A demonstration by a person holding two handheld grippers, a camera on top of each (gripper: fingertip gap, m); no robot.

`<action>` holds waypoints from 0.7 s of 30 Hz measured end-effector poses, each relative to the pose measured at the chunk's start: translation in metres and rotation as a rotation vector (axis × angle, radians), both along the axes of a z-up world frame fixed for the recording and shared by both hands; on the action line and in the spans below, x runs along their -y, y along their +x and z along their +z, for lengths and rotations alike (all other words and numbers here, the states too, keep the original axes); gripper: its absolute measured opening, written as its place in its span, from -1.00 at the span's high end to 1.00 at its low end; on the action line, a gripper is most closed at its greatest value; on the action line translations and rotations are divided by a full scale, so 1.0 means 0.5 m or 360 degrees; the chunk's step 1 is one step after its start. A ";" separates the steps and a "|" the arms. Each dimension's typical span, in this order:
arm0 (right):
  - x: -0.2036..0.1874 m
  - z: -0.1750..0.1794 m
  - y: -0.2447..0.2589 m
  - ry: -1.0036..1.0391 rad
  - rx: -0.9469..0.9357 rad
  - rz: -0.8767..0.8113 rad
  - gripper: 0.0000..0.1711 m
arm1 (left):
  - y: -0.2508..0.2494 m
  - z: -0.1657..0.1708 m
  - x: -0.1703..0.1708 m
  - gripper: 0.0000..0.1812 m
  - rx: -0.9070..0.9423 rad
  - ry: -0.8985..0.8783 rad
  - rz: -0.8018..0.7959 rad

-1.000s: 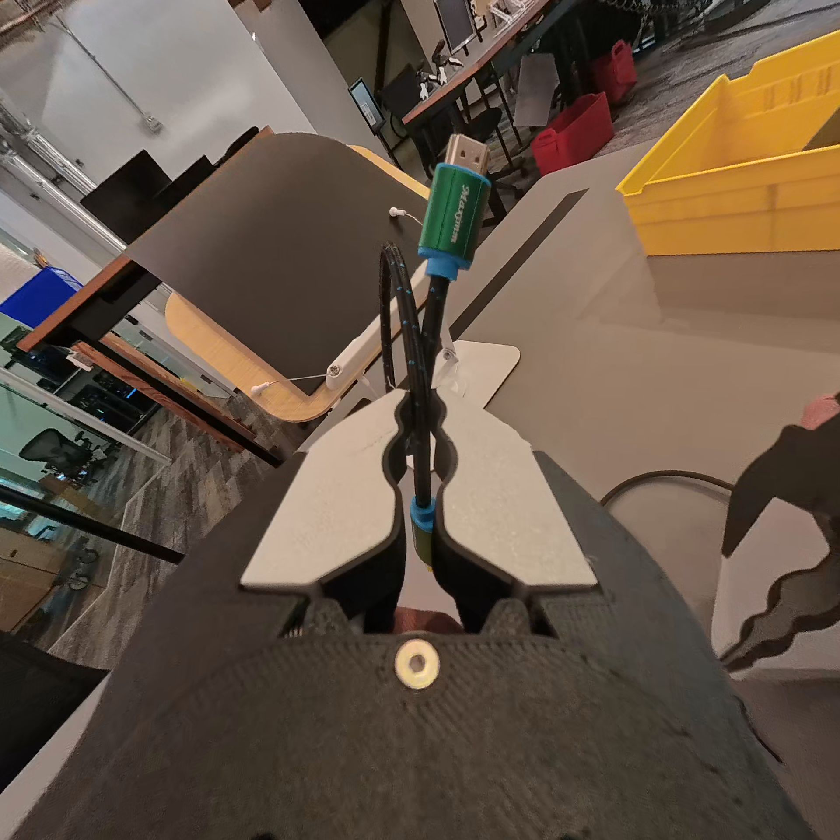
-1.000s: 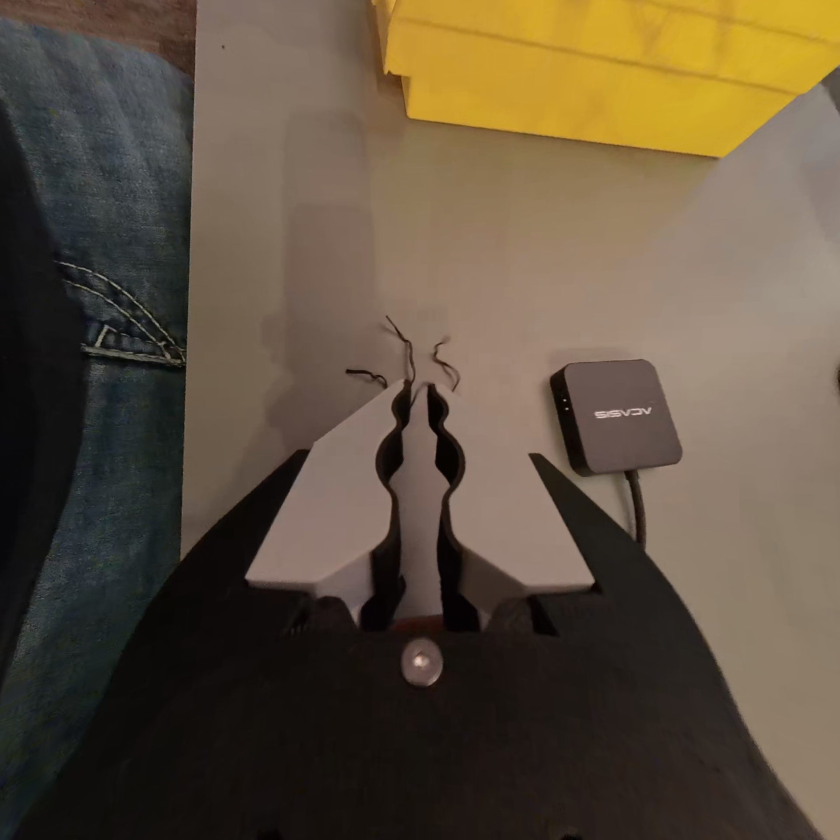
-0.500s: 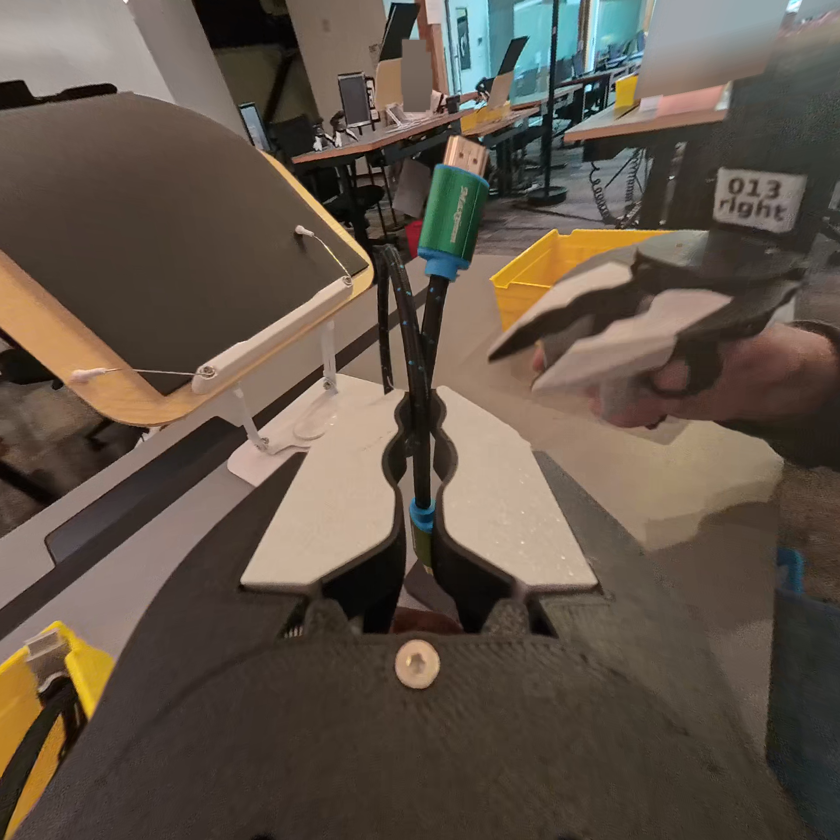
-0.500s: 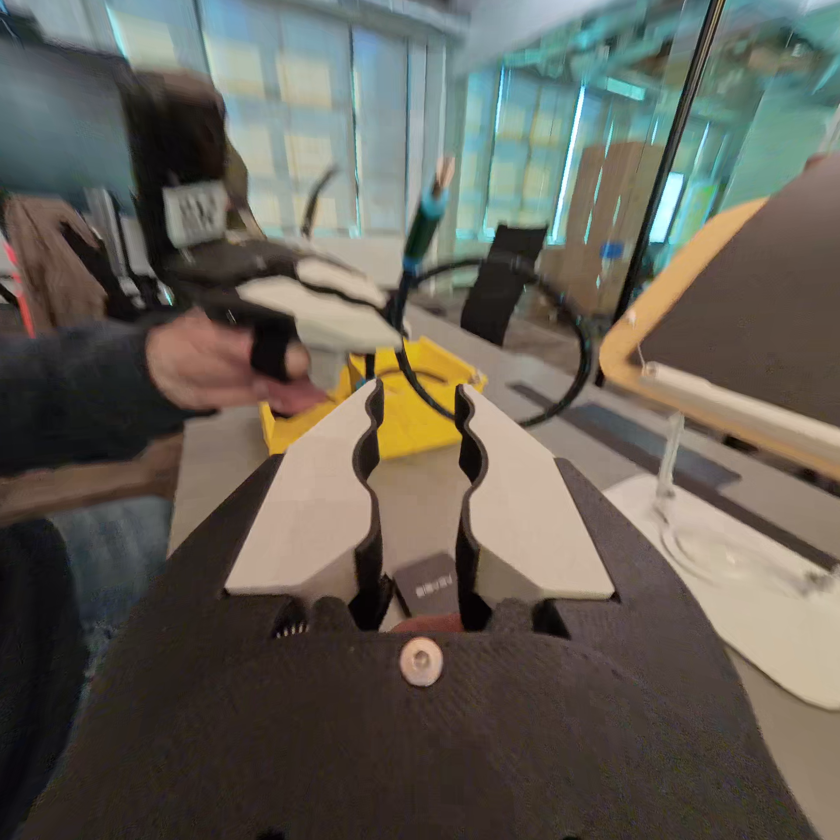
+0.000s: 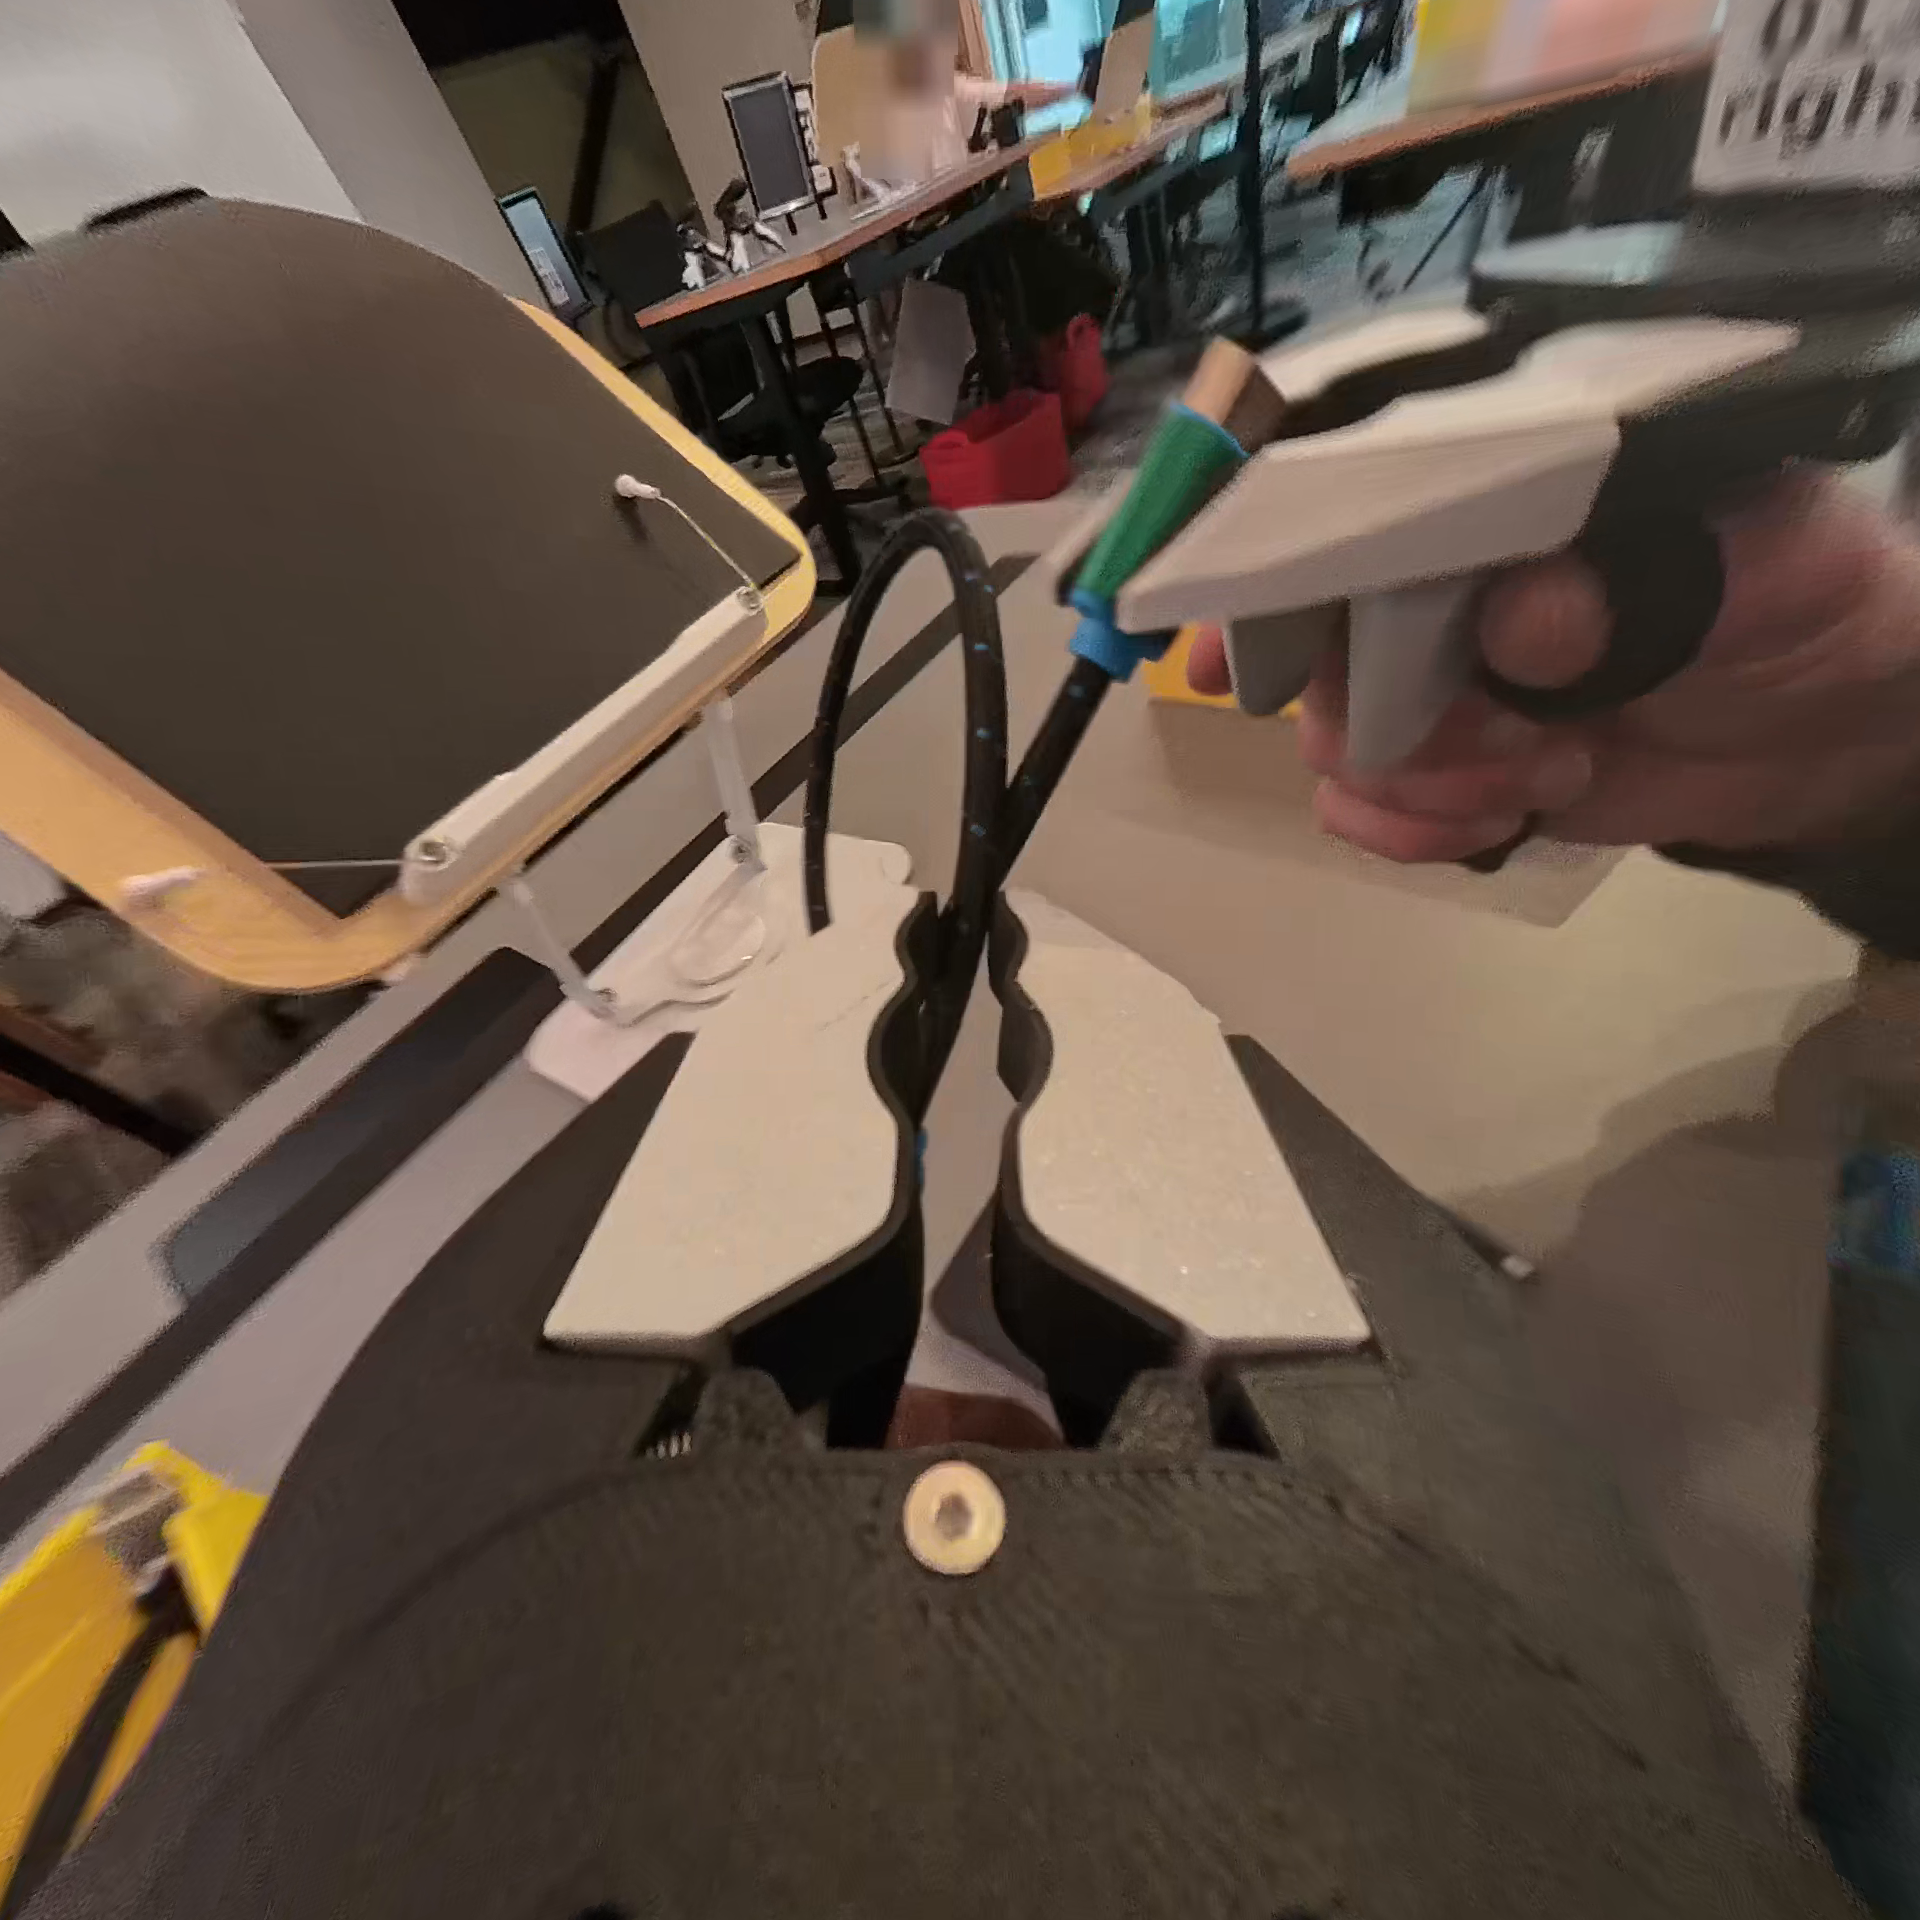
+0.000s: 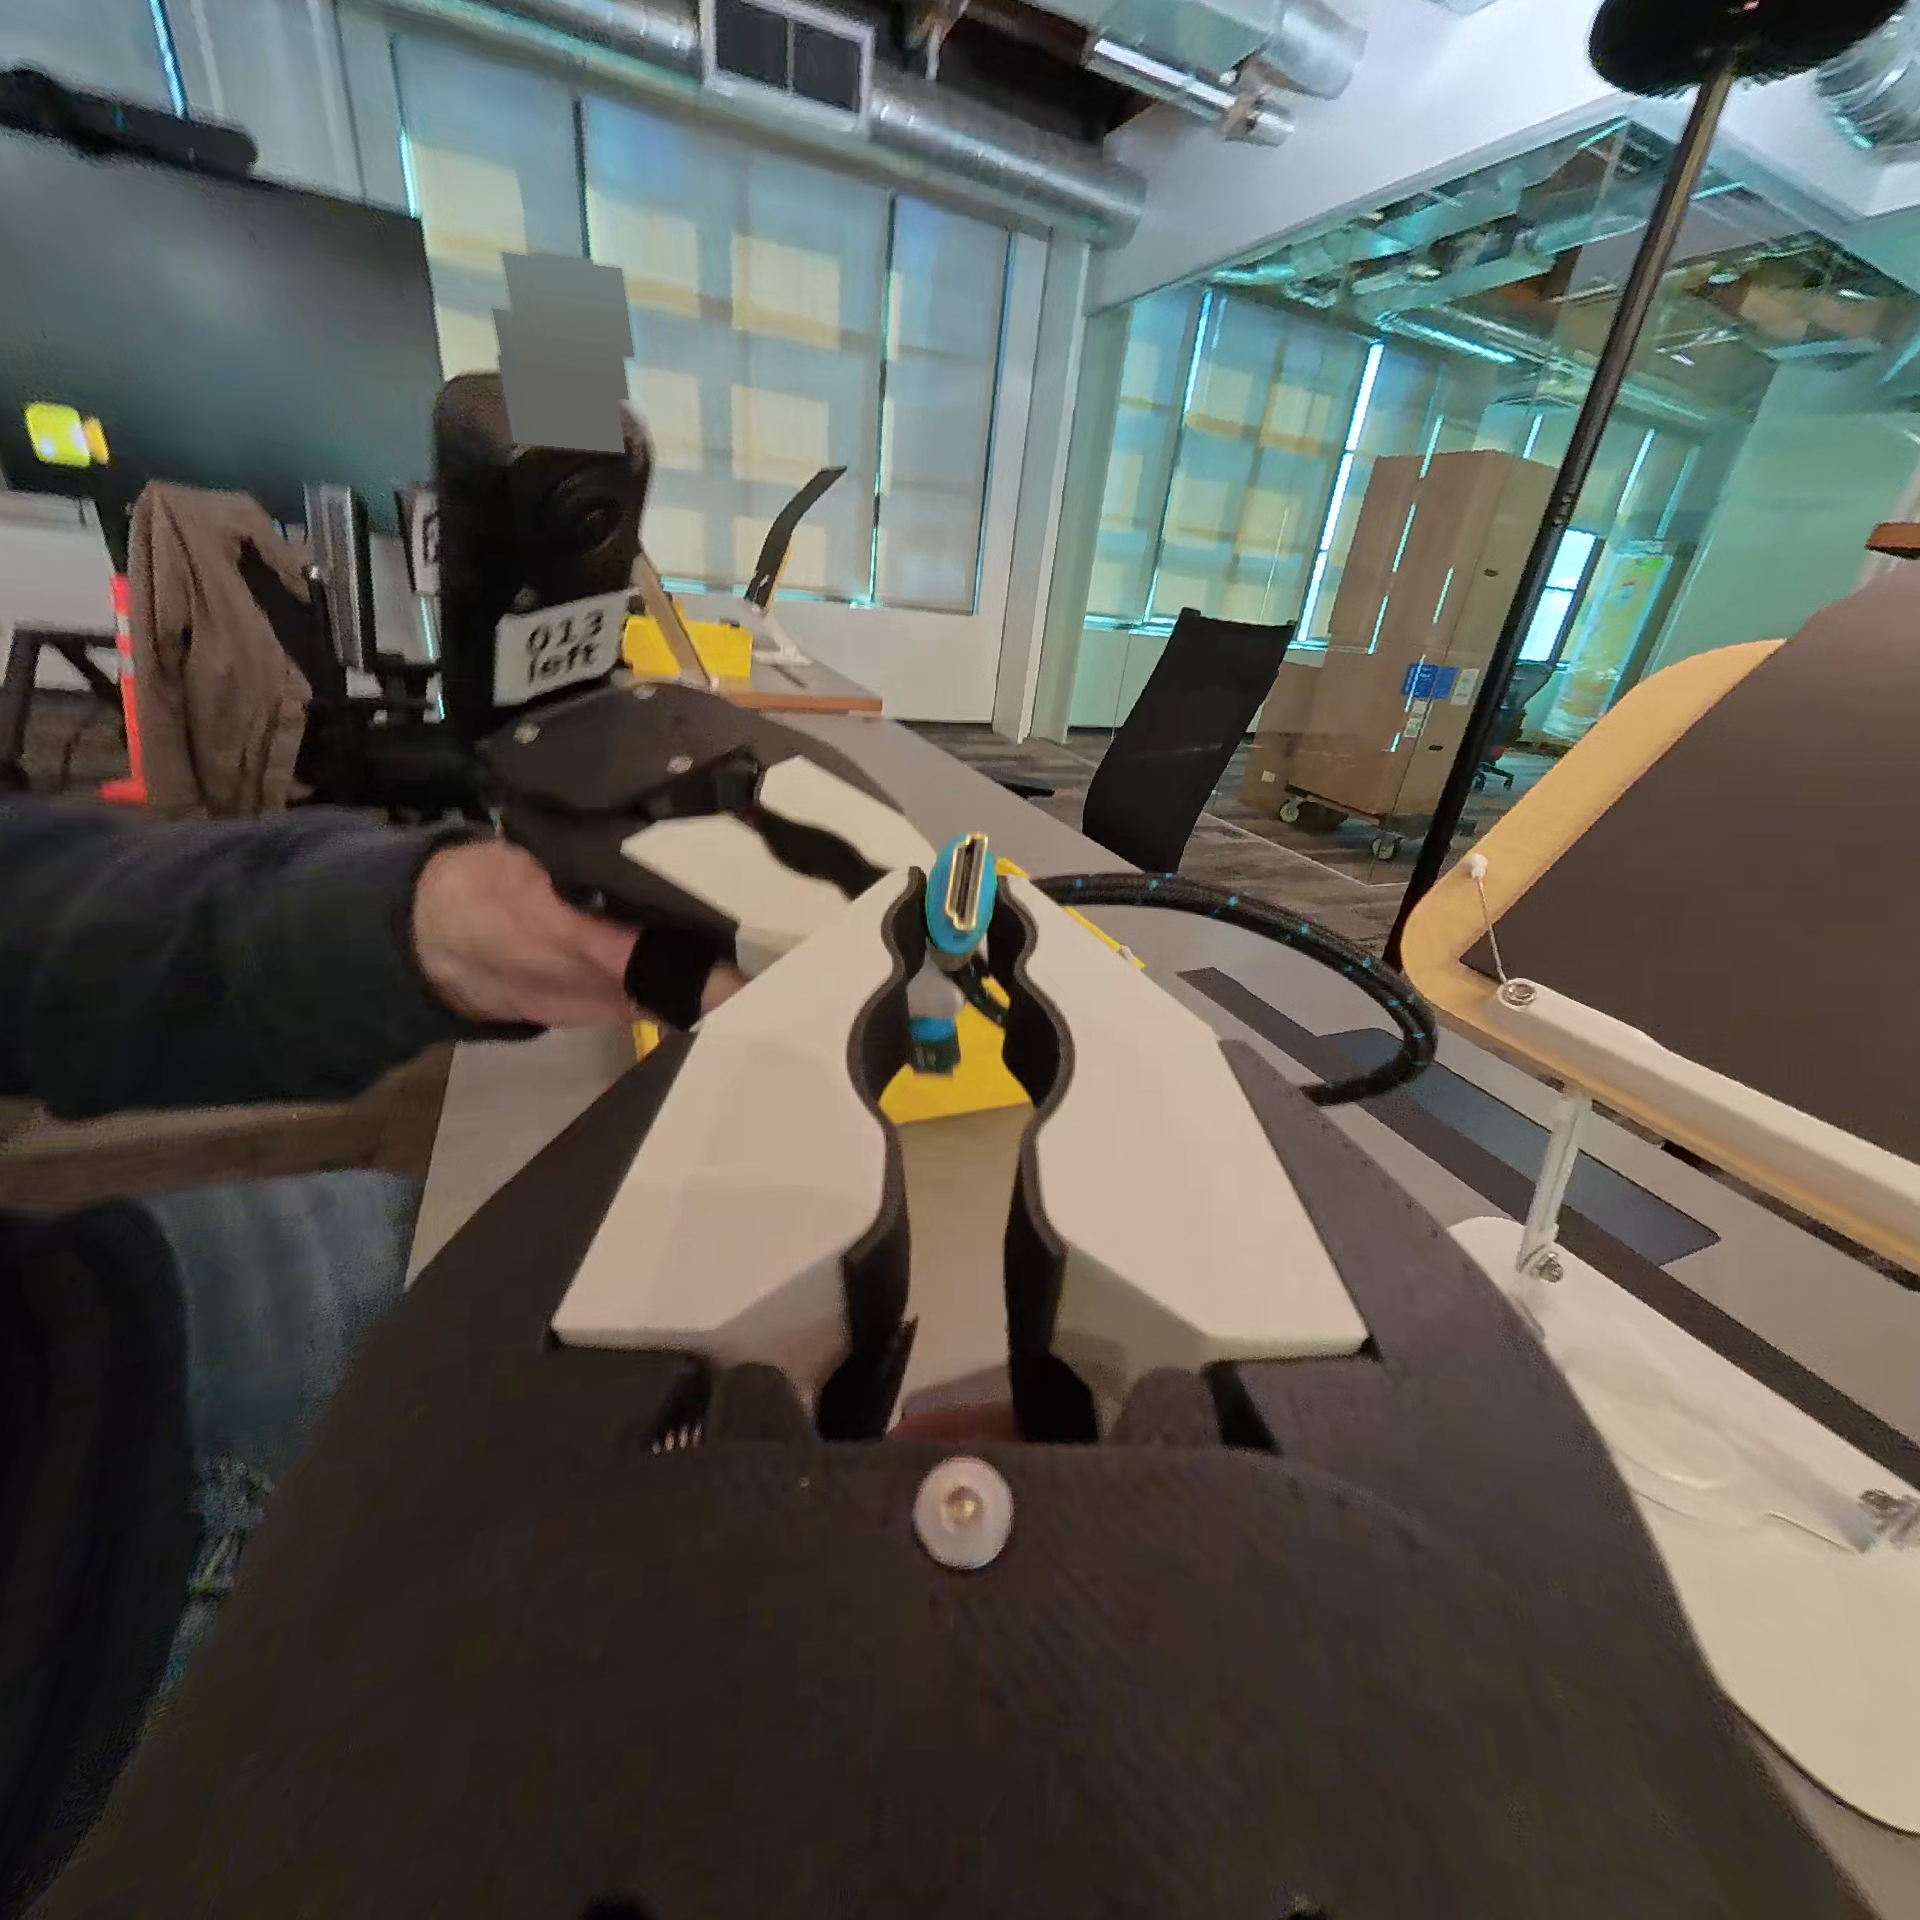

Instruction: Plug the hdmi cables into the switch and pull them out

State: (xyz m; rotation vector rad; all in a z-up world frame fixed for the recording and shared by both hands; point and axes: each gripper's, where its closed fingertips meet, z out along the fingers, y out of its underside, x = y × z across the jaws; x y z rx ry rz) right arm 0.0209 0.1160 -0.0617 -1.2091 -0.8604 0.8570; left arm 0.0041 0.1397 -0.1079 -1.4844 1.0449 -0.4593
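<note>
A black braided HDMI cable (image 5: 977, 665) loops up from my left gripper (image 5: 961, 914). The left jaws stand slightly apart, and the cable leans loose against the left finger. The cable's green plug (image 5: 1153, 499) with a blue collar sits between the fingers of my right gripper (image 5: 1174, 488), held by a hand at the upper right. In the right wrist view my right gripper (image 6: 961, 894) is shut on that plug (image 6: 961, 883), its gold end facing the camera. The cable (image 6: 1351, 977) arcs off to the right. The left gripper (image 6: 831, 831) is just behind. The switch is not in view.
A black board with a wooden rim (image 5: 312, 520) stands tilted on a white stand (image 5: 707, 966) at the left, and shows on the right in the right wrist view (image 6: 1714, 883). A yellow bin (image 6: 935, 1091) sits on the grey table (image 5: 1351, 1039); another (image 5: 62, 1621) is near left. The tips of one gripper are about 5 cm away from the tips of the other.
My right gripper swung up from the table, came in from the right and closed on the green plug. The plug tilted right. My left jaws loosened on the cable.
</note>
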 end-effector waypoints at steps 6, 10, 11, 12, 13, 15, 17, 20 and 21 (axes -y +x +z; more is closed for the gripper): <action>0.014 -0.047 0.023 0.0183 0.0358 -0.0012 0.89 | 0.005 -0.002 0.011 0.88 0.0160 -0.0280 -0.0134; 0.020 -0.057 0.024 0.0248 0.0436 -0.0077 0.89 | 0.009 -0.017 0.014 0.87 0.0175 -0.0330 -0.0174; 0.022 -0.055 0.024 0.0239 0.0410 -0.0072 0.89 | 0.010 -0.018 0.017 0.87 0.0152 -0.0296 -0.0179; 0.024 -0.053 0.025 0.0221 0.0373 -0.0061 0.89 | 0.011 -0.017 0.019 0.87 0.0128 -0.0263 -0.0186; 0.024 -0.050 0.026 0.0201 0.0339 -0.0051 0.90 | 0.011 -0.014 0.021 0.87 0.0119 -0.0245 -0.0195; 0.023 -0.053 0.026 0.0196 0.0331 -0.0051 0.89 | 0.009 -0.014 0.021 0.87 0.0087 -0.0229 -0.0198; 0.025 -0.056 0.023 0.0213 0.0359 -0.0058 0.89 | 0.008 -0.016 0.022 0.87 0.0078 -0.0232 -0.0203; 0.027 -0.063 0.021 0.0256 0.0430 -0.0081 0.89 | 0.007 -0.024 0.022 0.86 0.0091 -0.0271 -0.0225; 0.028 -0.066 0.021 0.0281 0.0463 -0.0091 0.89 | 0.007 -0.026 0.022 0.86 0.0088 -0.0277 -0.0228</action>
